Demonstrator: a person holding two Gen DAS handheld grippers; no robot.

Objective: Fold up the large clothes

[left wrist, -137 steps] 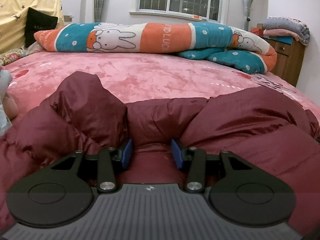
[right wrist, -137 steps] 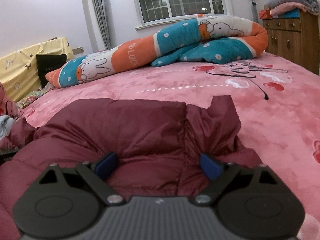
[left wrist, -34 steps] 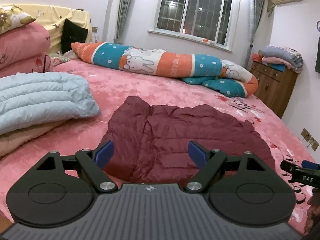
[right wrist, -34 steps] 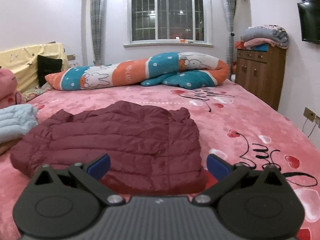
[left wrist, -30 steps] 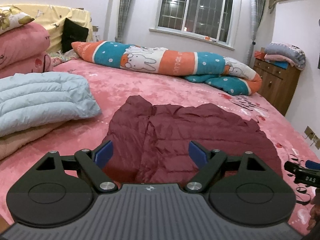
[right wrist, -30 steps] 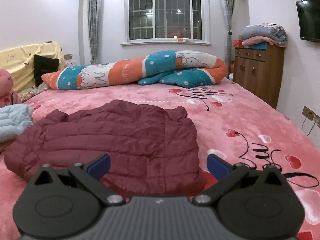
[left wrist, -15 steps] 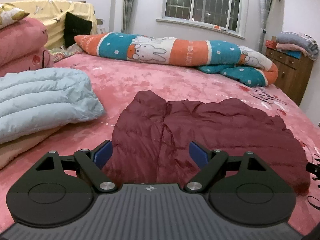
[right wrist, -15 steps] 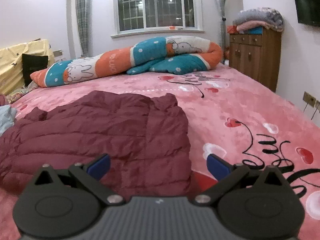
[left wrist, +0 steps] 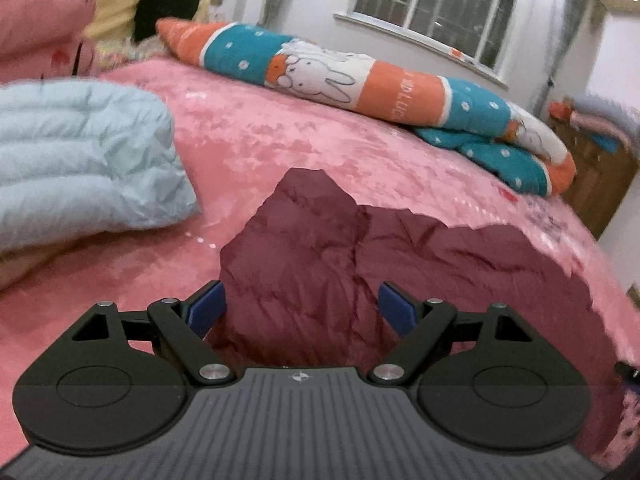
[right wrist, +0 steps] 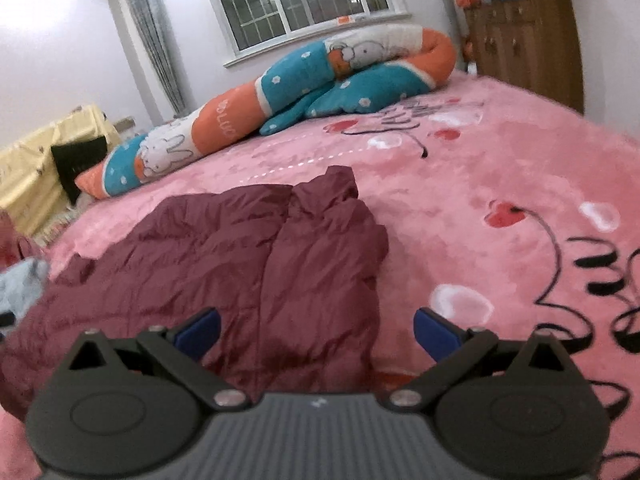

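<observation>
2 tools face 1 garment here, and neither has hold of it: the left tool [left wrist: 302,310] and the right tool [right wrist: 316,334] both have their blue pads spread wide with nothing between them. The maroon puffer jacket [left wrist: 360,264] lies on the pink bed [left wrist: 280,144], near its front edge. In the left wrist view the left tool's gap frames the jacket's left portion; in the right wrist view the right tool straddles the jacket's right edge [right wrist: 372,280], with 1 pad over fabric and the other over bare blanket. Judging by its shape, the jacket looks already partly folded: a seam-like ridge [right wrist: 276,248] runs front to back where 1 panel seems laid over the rest, no sleeve can be seen sticking out, and the outline is a broad, rumpled rectangle with 2 peaks at the far edge. It is not yet compact, though, and the surface is still puffy and creased, so at least 1 more fold across its length probably remains, plus some flattening. A pale blue quilted piece [left wrist: 80,152] sits folded on a stack at the left of the bed, apart from the jacket; whether it belongs to the task cannot be told. Both views are somewhat blurred.
</observation>
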